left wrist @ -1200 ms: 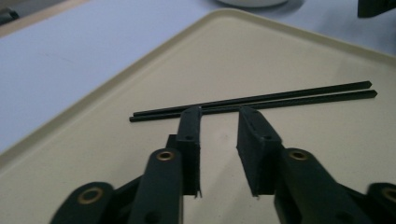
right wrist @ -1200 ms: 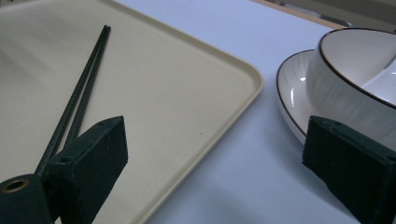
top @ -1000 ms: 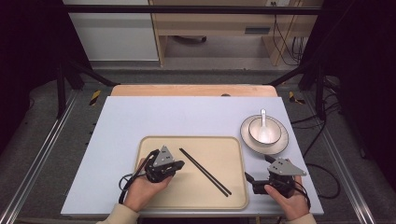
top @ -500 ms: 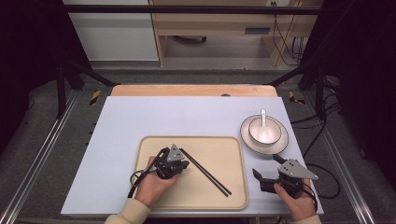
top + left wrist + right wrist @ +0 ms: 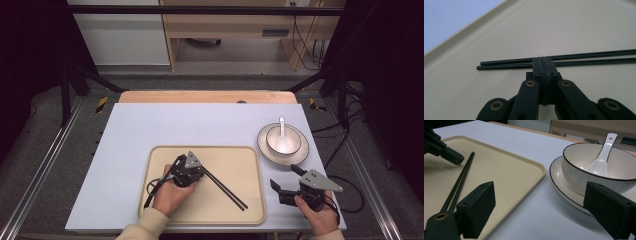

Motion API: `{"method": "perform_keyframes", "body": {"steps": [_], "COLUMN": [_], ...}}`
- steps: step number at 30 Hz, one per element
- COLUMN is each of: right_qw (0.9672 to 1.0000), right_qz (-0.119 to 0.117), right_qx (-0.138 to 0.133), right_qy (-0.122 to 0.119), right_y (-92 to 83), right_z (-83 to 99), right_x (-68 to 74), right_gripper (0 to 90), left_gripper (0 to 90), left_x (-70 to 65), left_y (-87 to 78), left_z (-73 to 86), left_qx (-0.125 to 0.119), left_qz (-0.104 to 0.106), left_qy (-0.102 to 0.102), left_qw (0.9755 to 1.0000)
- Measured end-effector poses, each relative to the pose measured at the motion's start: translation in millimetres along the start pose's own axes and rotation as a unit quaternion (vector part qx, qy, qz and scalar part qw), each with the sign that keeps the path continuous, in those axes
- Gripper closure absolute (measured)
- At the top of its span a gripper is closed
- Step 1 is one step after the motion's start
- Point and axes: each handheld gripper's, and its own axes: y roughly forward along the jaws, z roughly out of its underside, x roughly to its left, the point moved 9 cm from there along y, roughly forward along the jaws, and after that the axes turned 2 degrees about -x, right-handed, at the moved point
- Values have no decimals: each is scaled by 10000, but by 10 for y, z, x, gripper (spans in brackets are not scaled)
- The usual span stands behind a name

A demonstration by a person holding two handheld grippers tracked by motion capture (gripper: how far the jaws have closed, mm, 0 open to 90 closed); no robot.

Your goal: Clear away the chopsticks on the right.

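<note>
The left gripper [image 5: 196, 173] sits low over the beige tray [image 5: 245, 160], its jaws pressed fully together with nothing between them, tips resting at the near ends of the black chopsticks [image 5: 226, 185]. Judged from this posture, the closed tip serves to nudge or line up the pair, not to pick it up. The chopsticks lie side by side on the tray floor, running diagonally toward its near right corner. The right gripper [image 5: 286, 181] hangs off the tray's right edge, jaws spread wide and empty, apparently held ready. The left gripper view shows the two sticks [image 5: 584, 57] parallel and slightly staggered at their ends, with the jaw tip meeting the nearer one, a contact too fine to read from above. The right gripper view shows the white spoon [image 5: 602, 155] leaning in the bowl [image 5: 579, 177], which stands on a plate [image 5: 559, 182] just beside the tray.
</note>
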Motion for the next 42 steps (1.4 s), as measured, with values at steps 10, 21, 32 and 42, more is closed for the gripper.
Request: {"method": "perform_keyframes", "body": {"steps": [10, 21, 32, 42], "right_qw": [9998, 9998, 9996, 9995], "right_qz": [-59, -94, -138, -208], "right_qx": [38, 67, 119, 130], "right_qy": [170, 148, 211, 216], "right_y": [13, 34, 51, 56], "right_z": [28, 32, 34, 37], "right_x": [-30, -6, 18, 36], "right_gripper": [105, 102, 90, 79], "left_gripper": [899, 898, 899, 898], "left_x": [-9, -18, -112, -235], "left_y": [146, 330, 518, 674], "left_z": [-87, -262, -436, -574], "left_qx": [-11, -1, -96, -124], "left_qz": [1, 55, 182, 354], "left_qy": [1, 149, 146, 318], "left_qw": [10000, 9999, 9997, 9988]}}
